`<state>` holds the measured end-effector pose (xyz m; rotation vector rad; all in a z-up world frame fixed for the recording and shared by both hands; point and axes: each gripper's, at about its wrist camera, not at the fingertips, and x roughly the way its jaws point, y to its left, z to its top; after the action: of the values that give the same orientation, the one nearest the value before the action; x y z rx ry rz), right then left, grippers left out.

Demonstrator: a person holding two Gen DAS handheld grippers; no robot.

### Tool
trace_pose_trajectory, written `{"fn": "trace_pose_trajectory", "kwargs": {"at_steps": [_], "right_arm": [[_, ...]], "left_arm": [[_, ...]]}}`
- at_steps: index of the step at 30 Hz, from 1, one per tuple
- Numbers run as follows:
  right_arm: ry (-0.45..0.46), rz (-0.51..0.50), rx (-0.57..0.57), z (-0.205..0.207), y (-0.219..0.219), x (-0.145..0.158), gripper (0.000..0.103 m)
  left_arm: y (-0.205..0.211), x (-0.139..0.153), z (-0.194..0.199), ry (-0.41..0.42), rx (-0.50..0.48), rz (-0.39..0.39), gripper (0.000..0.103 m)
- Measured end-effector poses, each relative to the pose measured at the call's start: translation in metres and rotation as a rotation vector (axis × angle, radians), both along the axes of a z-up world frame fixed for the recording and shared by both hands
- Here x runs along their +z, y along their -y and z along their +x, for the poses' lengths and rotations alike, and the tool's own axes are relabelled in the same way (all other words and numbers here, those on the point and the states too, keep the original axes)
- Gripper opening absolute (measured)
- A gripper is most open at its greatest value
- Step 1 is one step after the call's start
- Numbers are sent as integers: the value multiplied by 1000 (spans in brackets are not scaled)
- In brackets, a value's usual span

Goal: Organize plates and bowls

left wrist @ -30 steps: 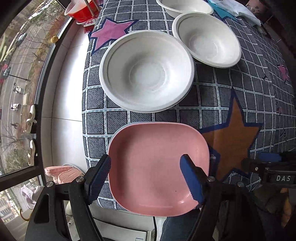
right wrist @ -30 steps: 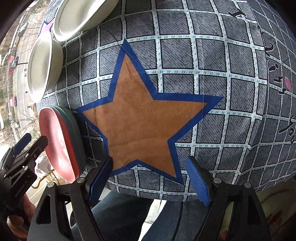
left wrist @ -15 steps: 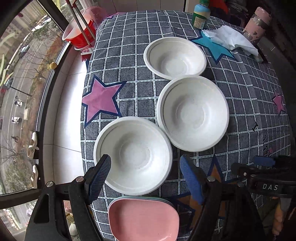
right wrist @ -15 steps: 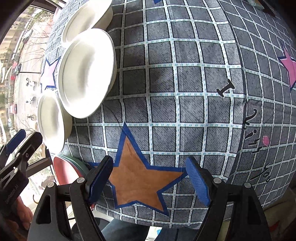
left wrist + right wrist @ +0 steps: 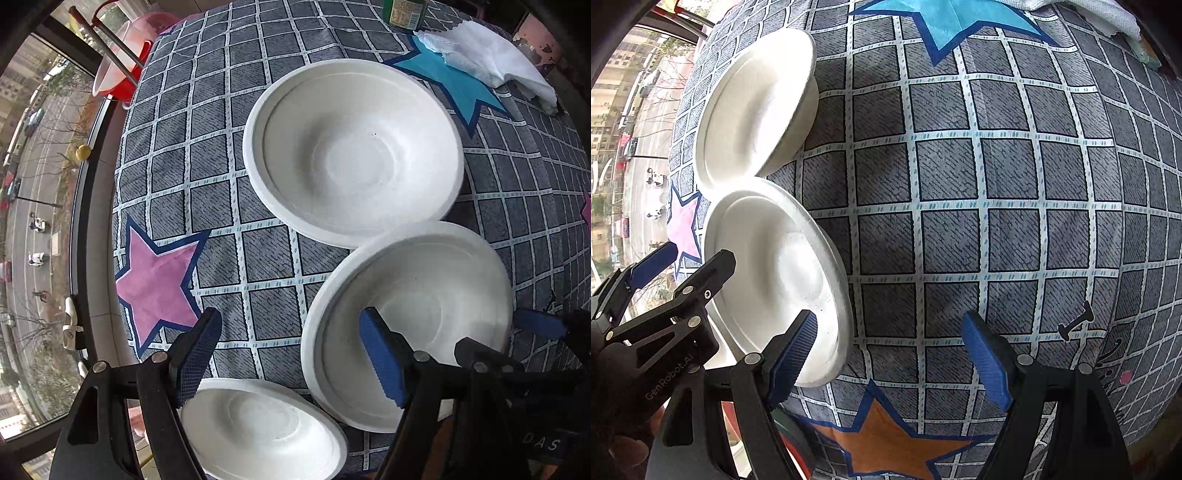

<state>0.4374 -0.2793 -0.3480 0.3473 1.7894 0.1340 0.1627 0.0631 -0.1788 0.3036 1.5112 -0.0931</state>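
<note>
Tongs, left tongs [image 5: 290,356] and right tongs [image 5: 905,356], both gaping empty; you're gliding past pink plates, now hovering over the middle white paper bowl [image 5: 413,325].

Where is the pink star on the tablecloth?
In the left wrist view, the pink star sits near the tablecloth's left edge by the window, just left of the middle white bowl and above the nearest white bowl.

A home: star-patterned tablecloth [image 5: 221,192] by a high window [image 5: 33,206] overlooking a street
</note>
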Motion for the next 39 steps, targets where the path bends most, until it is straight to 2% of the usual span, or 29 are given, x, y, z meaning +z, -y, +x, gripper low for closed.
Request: {"fn": "trace_pose_trajectory", "kwargs": {"at_steps": [2, 3, 4, 5, 7, 8, 9, 13, 16, 20, 26, 33, 39], "right_arm": [[-3, 3, 9, 2, 4, -5, 80], [-4, 3, 10, 0, 0, -5, 79], [-5, 10, 11, -1, 1, -7, 73], [-7, 19, 13, 0, 4, -8, 62], [-11, 23, 11, -3, -4, -13, 51], [-3, 40, 9, -2, -1, -12, 45], [-6, 68, 9, -2, 1, -14, 32], [-15, 75, 16, -2, -6, -17, 21], [-27, 80, 8, -8, 15, -15, 21], [-40, 21, 17, -29, 51, -13, 21], [-84, -20, -2, -89, 98, -11, 21], [-146, -31, -24, -161, 112, -8, 22], [-158, -40, 8, -194, 101, -5, 22]], "left_arm": [[2, -9, 1, -17, -2, 3, 77], [4, -12, 2, -26, -4, -3, 69], [6, -14, 1, -39, -5, -8, 55], [9, -18, 2, -58, -5, -14, 48], [14, -23, 1, -87, -2, -48, 35], [18, -23, 0, -84, -6, -46, 35], [23, -24, -1, -76, -18, -33, 35], [49, -26, -6, -91, -66, -25, 35], [80, -26, -15, -89, -128, -22, 35], [125, -28, -37, -100, -216, -36, 35], [178, -32, -86, -150, -315, -87, 35], [207, -42, -142, -213, -351, -88, 35], [217, -50, -165, -238, -333, -90, 35]]}}
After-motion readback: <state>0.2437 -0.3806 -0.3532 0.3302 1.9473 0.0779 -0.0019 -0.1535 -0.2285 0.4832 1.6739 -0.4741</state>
